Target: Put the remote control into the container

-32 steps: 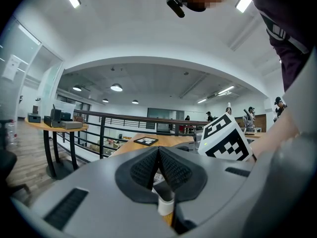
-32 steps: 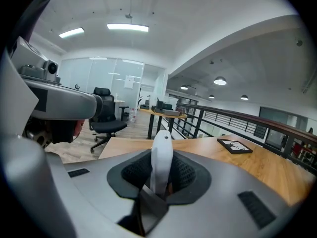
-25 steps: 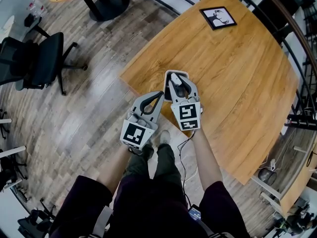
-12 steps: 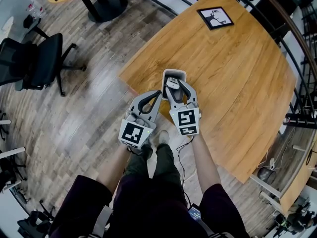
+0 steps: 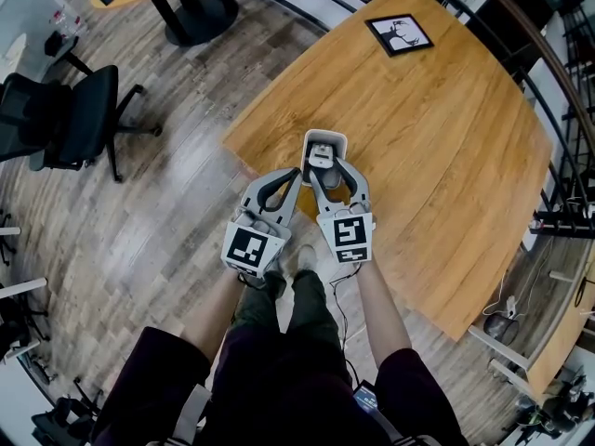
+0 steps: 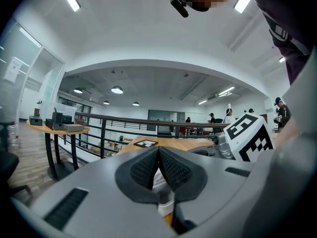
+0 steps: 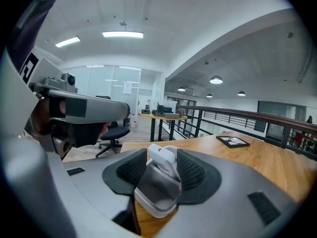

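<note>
A white open-topped container point(image 5: 326, 137) stands near the corner of the wooden table point(image 5: 446, 137). The white remote control point(image 5: 321, 155) stands tilted inside it. My right gripper point(image 5: 328, 165) straddles the container and its jaws are opening. In the right gripper view the remote point(image 7: 166, 161) leans in the container point(image 7: 156, 195) between the pads; the left pad stands apart from it. My left gripper point(image 5: 294, 176) hangs beside the right one off the table's edge, its pads point(image 6: 168, 168) meeting with nothing between them.
A black-framed picture point(image 5: 400, 33) lies on the table's far side. A black office chair point(image 5: 70, 114) and another table's base point(image 5: 200, 7) stand on the wood floor to the left. A railing point(image 5: 558, 91) runs along the table's right side.
The right gripper's jaws have spread wider around the container and drawn back a little toward me. The remote has stayed in the container. The left gripper has barely moved.
</note>
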`<action>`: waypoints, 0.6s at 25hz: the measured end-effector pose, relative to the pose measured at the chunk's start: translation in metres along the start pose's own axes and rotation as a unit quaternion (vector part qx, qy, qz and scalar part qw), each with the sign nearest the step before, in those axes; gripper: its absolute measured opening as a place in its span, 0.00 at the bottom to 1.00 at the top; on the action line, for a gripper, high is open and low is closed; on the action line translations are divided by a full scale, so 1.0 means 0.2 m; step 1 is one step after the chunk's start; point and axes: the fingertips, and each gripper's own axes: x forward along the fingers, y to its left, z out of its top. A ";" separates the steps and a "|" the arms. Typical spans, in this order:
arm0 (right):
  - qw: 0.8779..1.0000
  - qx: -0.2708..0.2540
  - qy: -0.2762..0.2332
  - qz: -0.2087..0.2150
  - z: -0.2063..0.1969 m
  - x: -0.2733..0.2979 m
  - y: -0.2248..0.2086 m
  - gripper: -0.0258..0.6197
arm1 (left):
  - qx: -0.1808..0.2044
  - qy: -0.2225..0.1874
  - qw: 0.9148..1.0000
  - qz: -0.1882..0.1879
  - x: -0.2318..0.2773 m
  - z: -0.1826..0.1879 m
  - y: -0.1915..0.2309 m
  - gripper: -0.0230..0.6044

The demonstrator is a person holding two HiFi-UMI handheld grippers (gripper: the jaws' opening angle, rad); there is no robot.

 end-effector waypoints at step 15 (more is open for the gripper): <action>0.993 0.055 -0.099 -0.034 0.54 -0.57 -0.03 0.32 | 0.028 -0.012 0.999 -0.007 -0.18 0.44 -0.21 0.05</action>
